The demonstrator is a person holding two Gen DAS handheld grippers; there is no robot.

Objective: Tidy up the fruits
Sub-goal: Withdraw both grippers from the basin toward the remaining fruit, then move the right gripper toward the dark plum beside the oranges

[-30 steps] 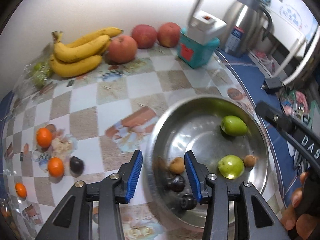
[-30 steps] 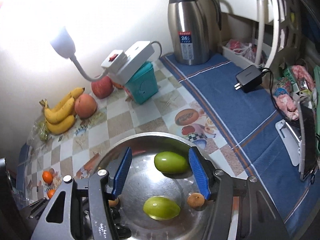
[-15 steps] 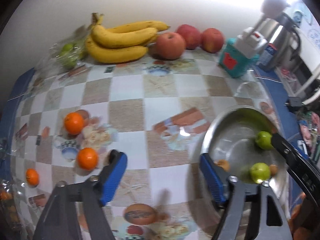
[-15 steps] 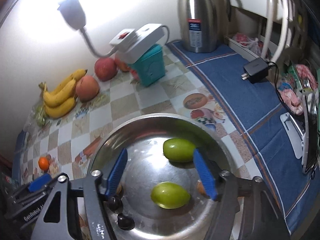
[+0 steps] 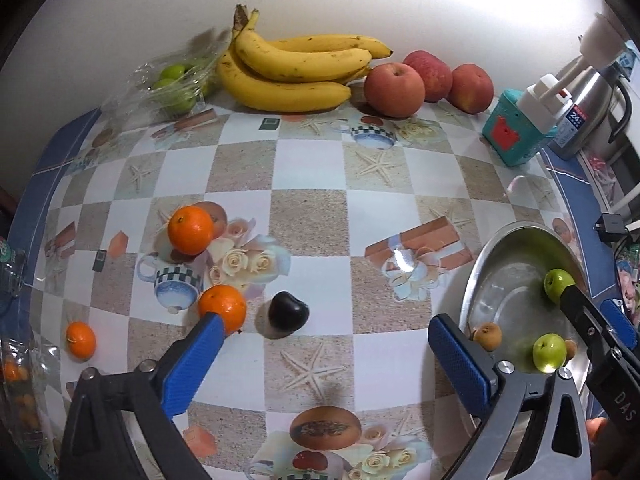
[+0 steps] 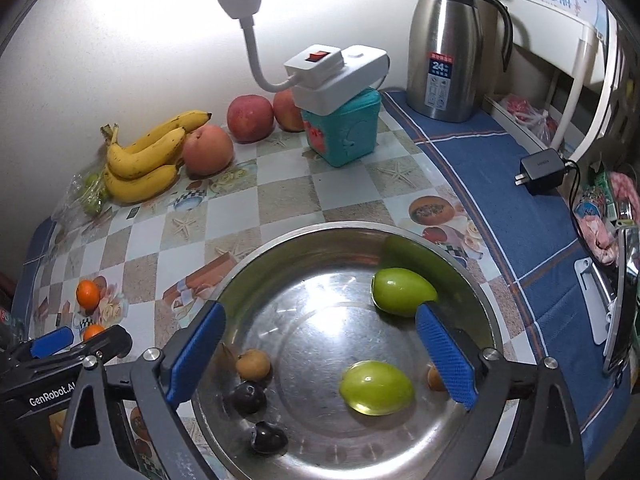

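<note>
Left tongs (image 5: 326,346) opening, empty, over clear counter (image 5: 312,208) by plum (image 5: 287,314); right tongs (image 6: 320,344) opening, empty, inside bowl (image 6: 486,320) rim; wall behind.

Two hand-held black tongs with blue ribbed pads point steeply downward, side by side. The left tongs (image 5: 324,354) have their jaws spread very wide and opening, with nothing pressed between the pads; in the right wrist view their dark body and one blue tip show at the lower left edge. The right tongs (image 6: 320,354) also have jaws spread wide and opening, gripping nothing, and a fingertip (image 5: 596,428) of the person's hand shows beside their body at the lower right.
</note>
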